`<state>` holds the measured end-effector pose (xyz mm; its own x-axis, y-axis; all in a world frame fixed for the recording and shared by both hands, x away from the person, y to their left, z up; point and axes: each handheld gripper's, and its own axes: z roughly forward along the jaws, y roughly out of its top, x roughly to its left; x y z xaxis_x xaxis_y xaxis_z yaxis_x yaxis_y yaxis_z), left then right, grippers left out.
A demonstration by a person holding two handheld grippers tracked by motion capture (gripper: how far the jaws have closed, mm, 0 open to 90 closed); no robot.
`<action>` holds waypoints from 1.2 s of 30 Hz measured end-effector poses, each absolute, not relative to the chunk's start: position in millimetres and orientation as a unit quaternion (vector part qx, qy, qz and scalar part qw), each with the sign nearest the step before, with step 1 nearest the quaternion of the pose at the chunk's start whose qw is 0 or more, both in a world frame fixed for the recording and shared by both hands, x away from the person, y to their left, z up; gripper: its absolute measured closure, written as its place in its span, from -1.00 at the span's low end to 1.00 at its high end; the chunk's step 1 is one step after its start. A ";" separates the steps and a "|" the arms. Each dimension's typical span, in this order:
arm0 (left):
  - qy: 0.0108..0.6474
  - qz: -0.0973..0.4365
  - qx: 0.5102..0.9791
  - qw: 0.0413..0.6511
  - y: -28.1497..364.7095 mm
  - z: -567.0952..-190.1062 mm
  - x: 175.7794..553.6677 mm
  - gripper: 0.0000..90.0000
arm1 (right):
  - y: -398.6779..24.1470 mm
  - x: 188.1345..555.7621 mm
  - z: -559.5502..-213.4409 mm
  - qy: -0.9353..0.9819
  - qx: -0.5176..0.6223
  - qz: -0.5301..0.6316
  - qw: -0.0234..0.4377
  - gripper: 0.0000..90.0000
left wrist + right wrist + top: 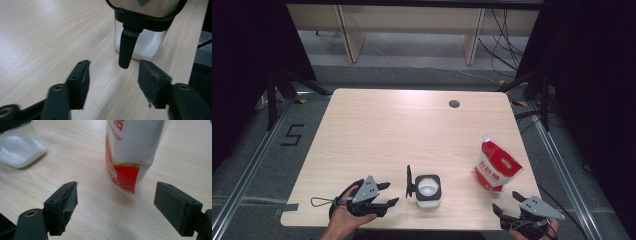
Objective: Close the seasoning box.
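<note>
**Left gripper lining up on the jar's lid latch, sugar bag waiting**

Left gripper (382, 196) sits at the near edge of the table (377, 130), jaws partly open, nothing between them. In the left gripper view the black latch tab (127, 46) of the jar (428, 190) hangs just ahead of the gap, slightly right of centre, not yet touched. Jar is a clear square one with a black rim and white grains inside, lid (410, 182) standing upright on its left side (looks flipped open already, hard to be sure from above).

Right gripper (523, 207) rests near the right front corner, jaws wide, empty. The red-and-white sugar bag (496, 165) stands just beyond it, upright, leaning a little; in the right gripper view it sits between the jaw lines but farther off, apart from both pads.

Likely step: steady the jar with the left, then take the bag.

To do it well:
- slide the left gripper forward until the tab is fully inside the pads, centre it first
- close on the tab or rim, not the glass wall (slippery)
- keep the jar flat, don't drag it
- right: grab the bag mid-body, firm enough that it doesn't fold
</note>
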<state>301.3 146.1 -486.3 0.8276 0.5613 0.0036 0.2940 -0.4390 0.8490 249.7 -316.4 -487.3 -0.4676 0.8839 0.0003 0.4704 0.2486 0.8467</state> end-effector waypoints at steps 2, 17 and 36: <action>0.250 0.144 0.834 0.469 146.3 -485.3 299.3 0.24 | -316.1 249.6 -487.5 0.749 0.453 0.415 0.248 -0.55; 0.228 0.144 0.822 0.502 142.3 -460.7 295.2 0.99 | -316.9 250.3 -487.9 0.750 0.447 0.412 0.262 -0.54; 0.215 0.140 0.823 0.507 128.0 -444.3 298.4 0.99 | -315.5 250.5 -488.6 0.749 0.450 0.415 0.255 -0.52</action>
